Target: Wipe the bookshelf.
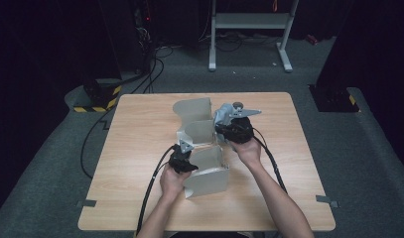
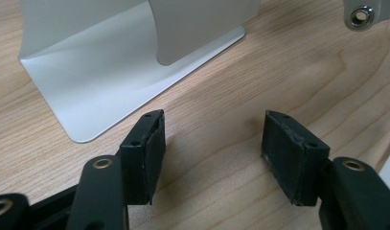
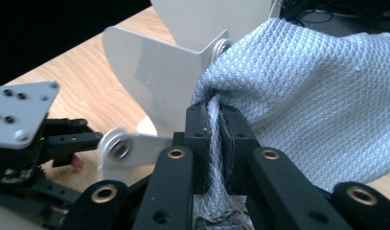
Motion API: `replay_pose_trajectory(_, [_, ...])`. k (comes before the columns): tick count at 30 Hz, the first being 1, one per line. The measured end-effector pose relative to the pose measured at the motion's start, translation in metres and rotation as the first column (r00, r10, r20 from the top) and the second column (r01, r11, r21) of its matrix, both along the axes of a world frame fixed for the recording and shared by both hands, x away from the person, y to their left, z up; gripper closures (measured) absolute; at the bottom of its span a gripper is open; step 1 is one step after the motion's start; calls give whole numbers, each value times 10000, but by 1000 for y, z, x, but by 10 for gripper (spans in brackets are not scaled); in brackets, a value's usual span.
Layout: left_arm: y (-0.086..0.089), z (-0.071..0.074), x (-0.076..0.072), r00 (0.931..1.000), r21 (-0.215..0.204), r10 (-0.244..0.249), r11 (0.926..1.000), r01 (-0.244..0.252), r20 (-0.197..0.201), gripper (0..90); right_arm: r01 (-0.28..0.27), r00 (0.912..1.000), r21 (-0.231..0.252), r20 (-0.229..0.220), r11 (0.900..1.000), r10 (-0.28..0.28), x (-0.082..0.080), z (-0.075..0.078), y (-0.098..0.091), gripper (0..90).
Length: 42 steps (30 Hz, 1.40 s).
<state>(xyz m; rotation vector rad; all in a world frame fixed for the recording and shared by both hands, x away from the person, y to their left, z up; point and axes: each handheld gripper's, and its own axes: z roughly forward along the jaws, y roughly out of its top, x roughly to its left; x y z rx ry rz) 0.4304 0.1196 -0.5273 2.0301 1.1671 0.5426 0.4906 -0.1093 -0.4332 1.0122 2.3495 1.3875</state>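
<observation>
Partly hidden: pale grey quilted cloth [image 3: 298, 96] is bunching behind bent white metal stand [image 1: 202, 148] | right gripper [image 3: 215, 139] is pinching its fold, raised | left gripper [image 2: 212, 153] is gaping empty over wooden table [image 2: 216, 110].

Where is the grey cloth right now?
The grey cloth is pinched in the right hand-held gripper, beside the white metal stand at mid-table in the high view.

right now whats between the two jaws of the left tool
Nothing but bare wooden table. In the left gripper view the left tool stands open over the wood, and the grey metal stand sits ahead of it, apart.
</observation>
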Motion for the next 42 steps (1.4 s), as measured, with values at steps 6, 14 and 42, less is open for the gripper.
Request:
replay_pose_trajectory(6, [0, 0, 0, 10000, -1, 4, 10000, -4, -1, 411, 11, 9981, -147, -614, 9999, -20, -6, -26, -3, 836])
replay_pose_trajectory(14, [0, 0, 0, 10000, 9, 18, 10000, -18, 2, 410, -159, 9897, -838, -1431, 9964, 38, -16, -67, -1, 836])
replay_pose_trajectory(42, [15, 4, -4, 9996, -49, 16, 10000, -17, -296, 389, 2655, 9624, -1320, -218, 9550, -2706, -43, -58, -111, 824])
